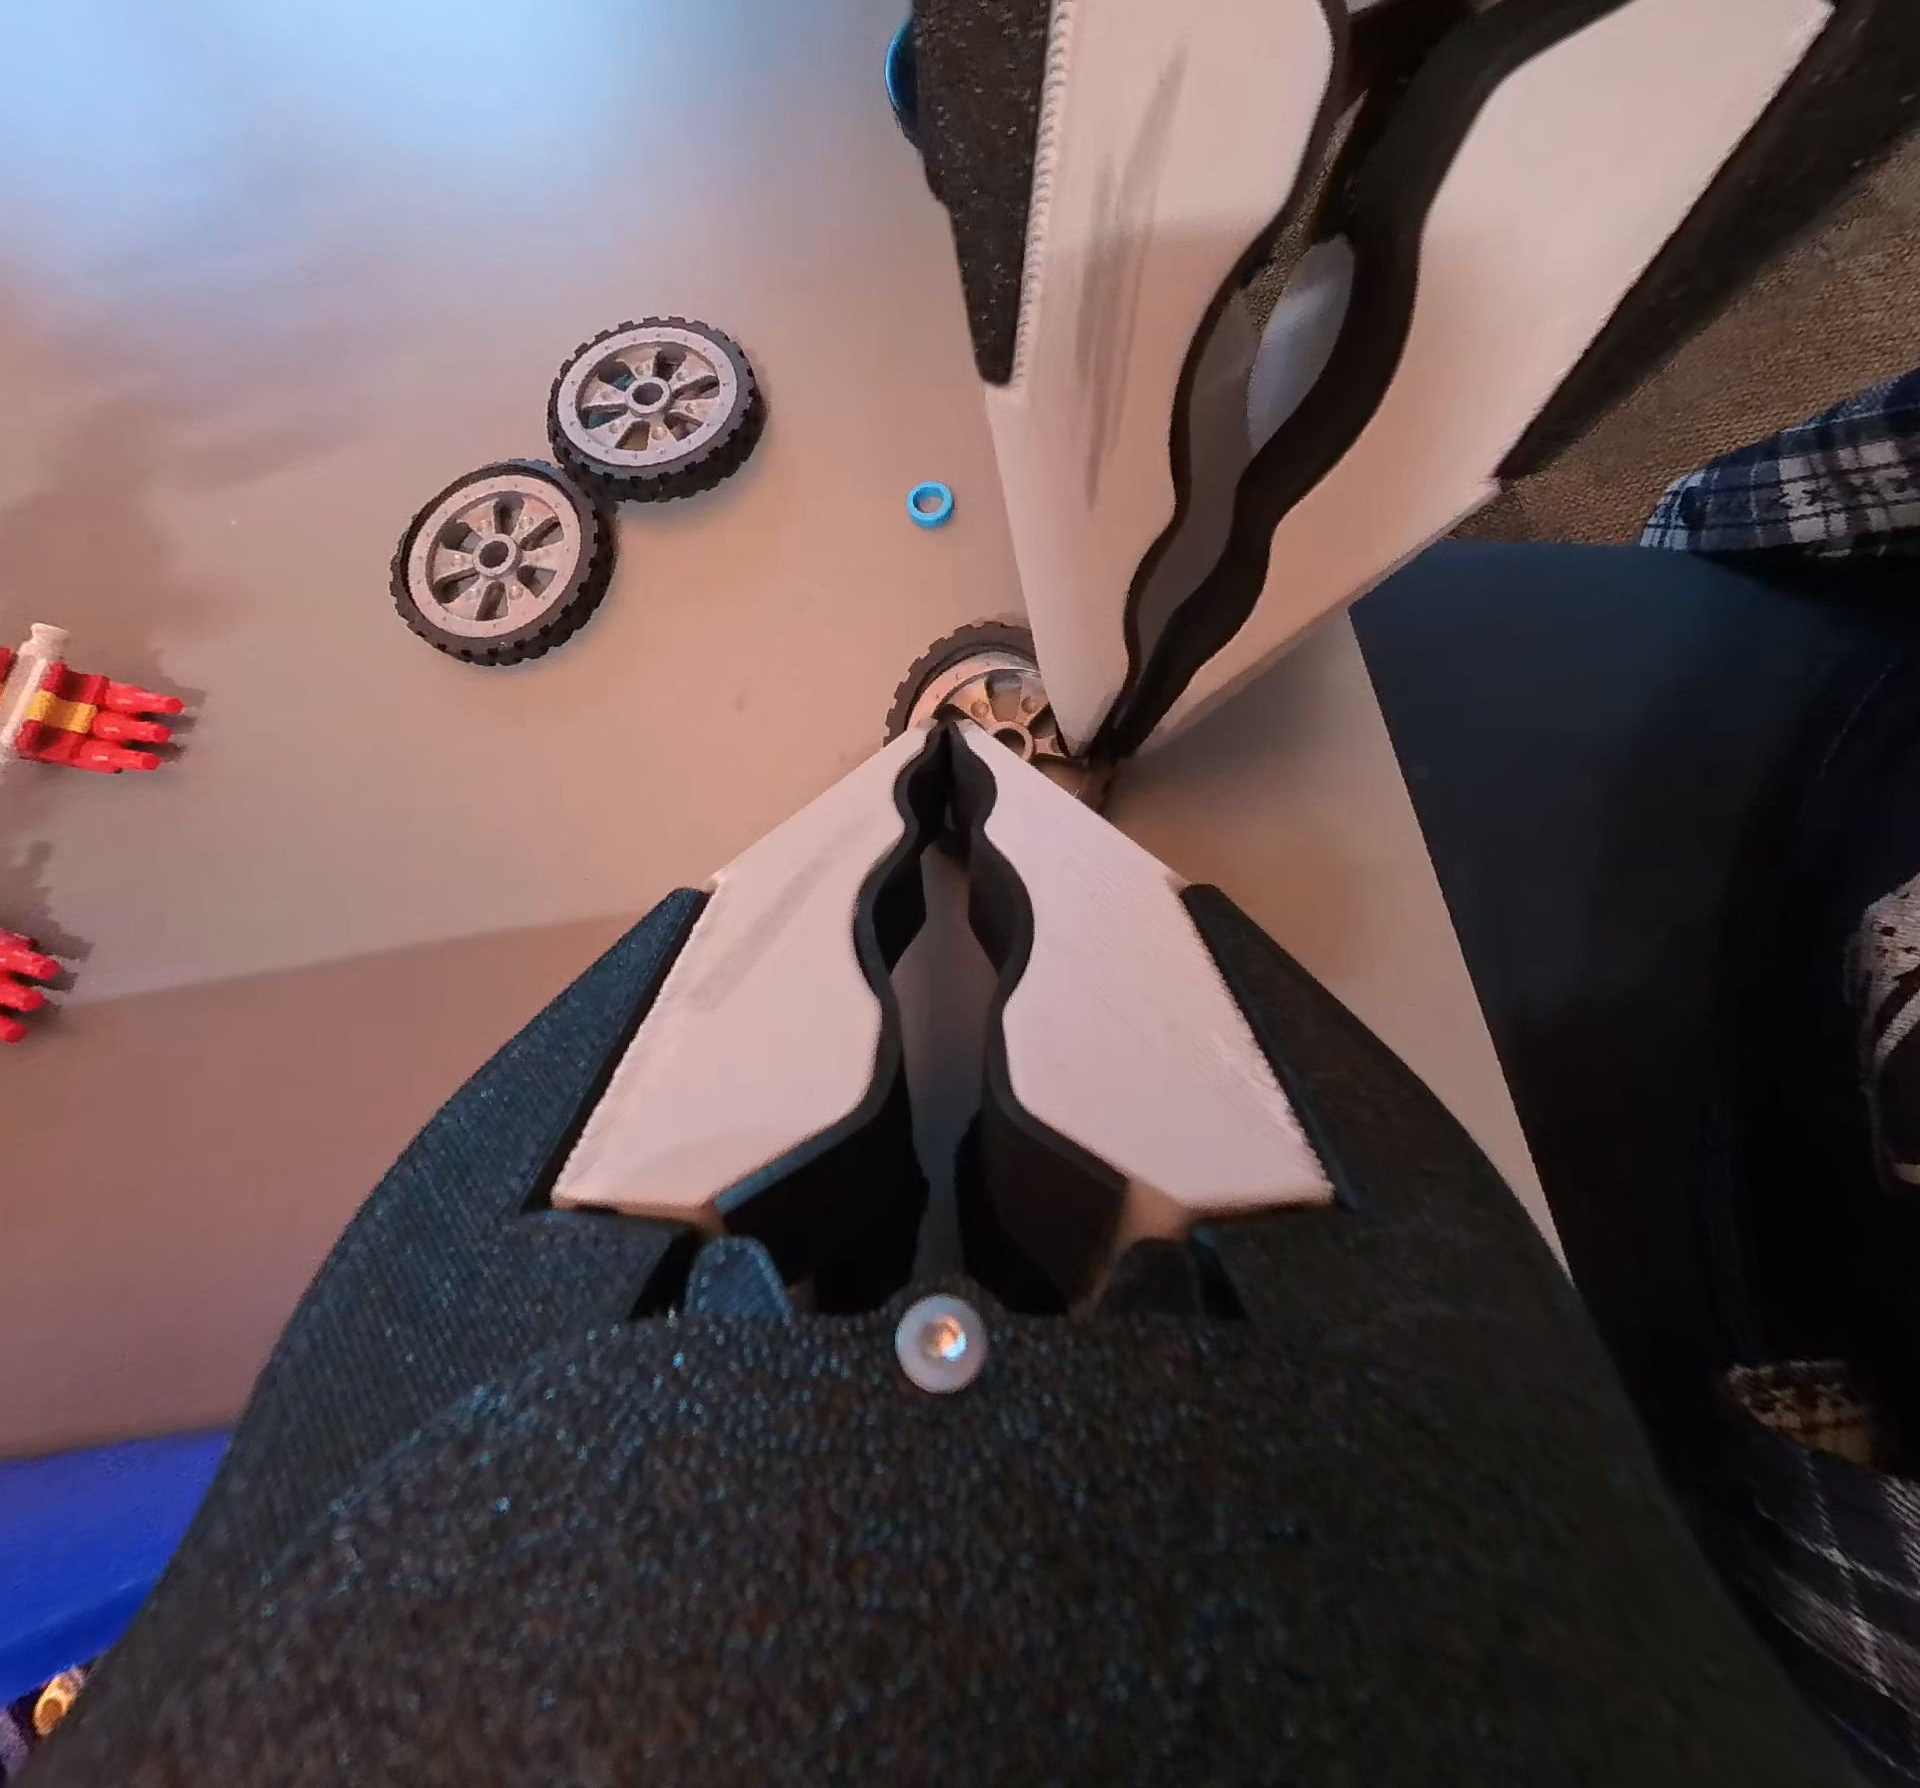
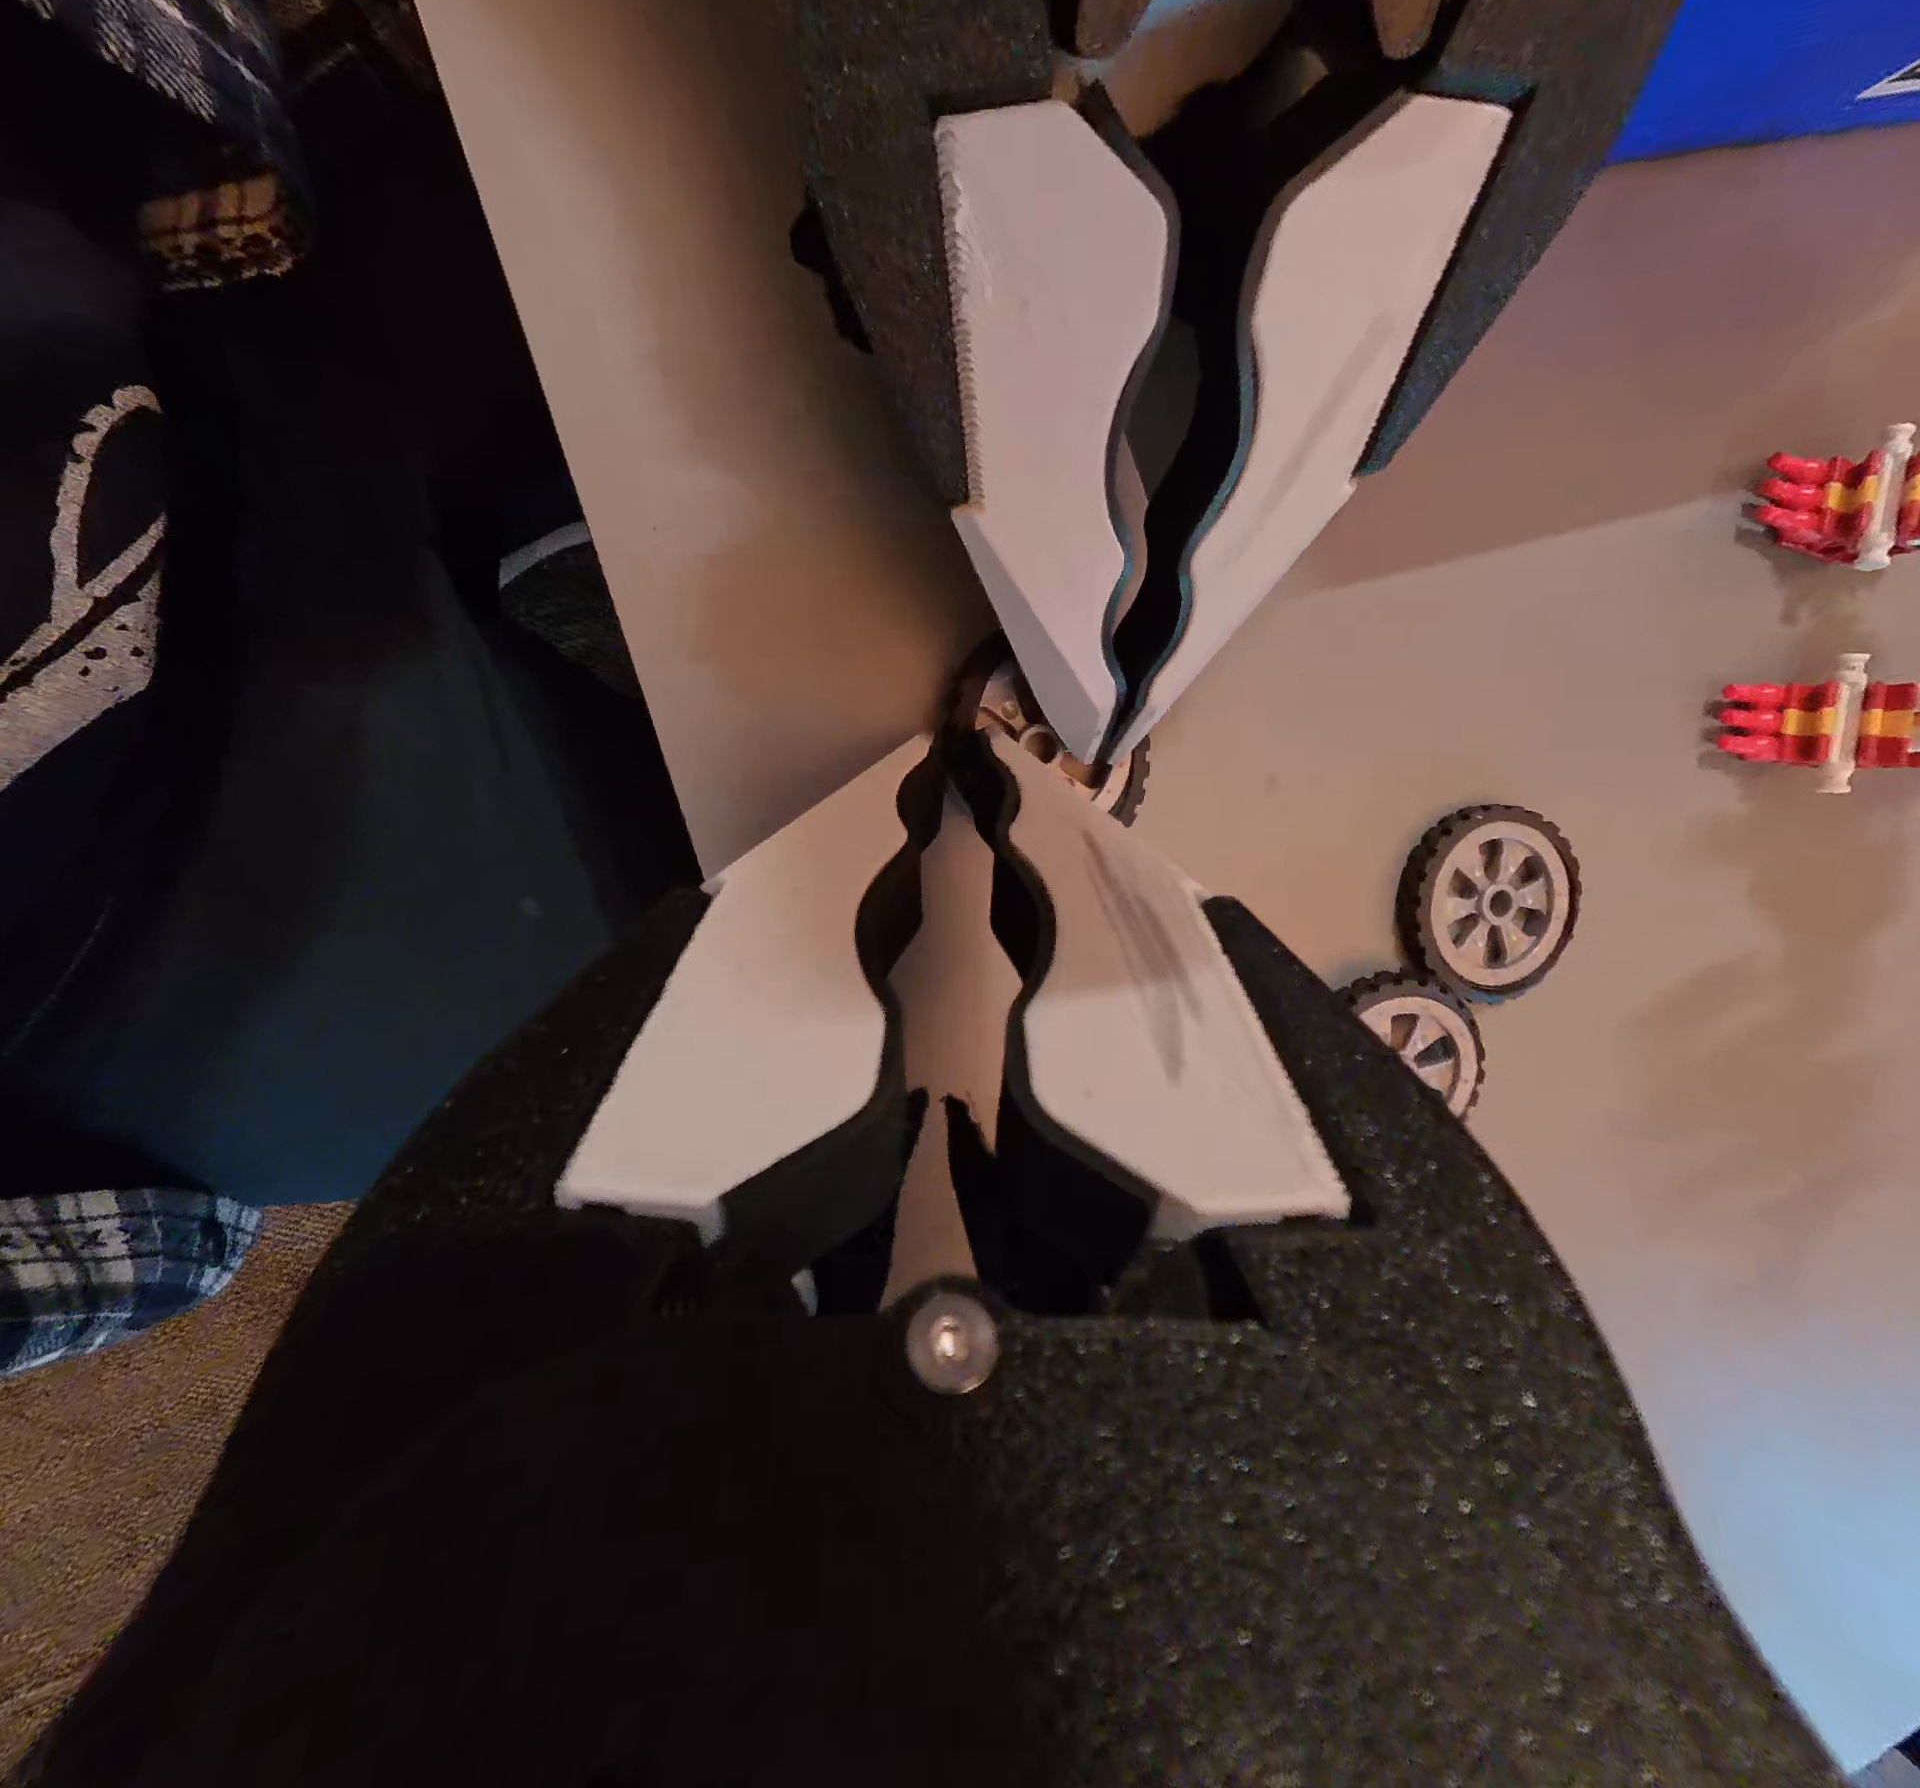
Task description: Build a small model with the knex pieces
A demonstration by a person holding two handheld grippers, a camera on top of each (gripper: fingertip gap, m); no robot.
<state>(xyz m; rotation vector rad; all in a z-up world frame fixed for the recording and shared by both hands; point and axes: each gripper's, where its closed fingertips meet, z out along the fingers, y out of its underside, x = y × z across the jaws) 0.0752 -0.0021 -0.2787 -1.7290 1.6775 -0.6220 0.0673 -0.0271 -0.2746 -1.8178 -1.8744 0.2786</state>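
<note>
A: The light is warm and rather dim on the bench (image 1: 312,803). A cold blue-white glow falls at the far corner in the left wrist view.

B: Yes, and the wide lens bends the edges strongly. The right tongs (image 1: 1101,751) look smeared there, while the two wheels (image 1: 582,491) are sharp with soft shadows.

Left tool (image 1: 951,736) white fingers, wavy black pads, black textured body, silver screw (image 1: 940,1343)
</note>
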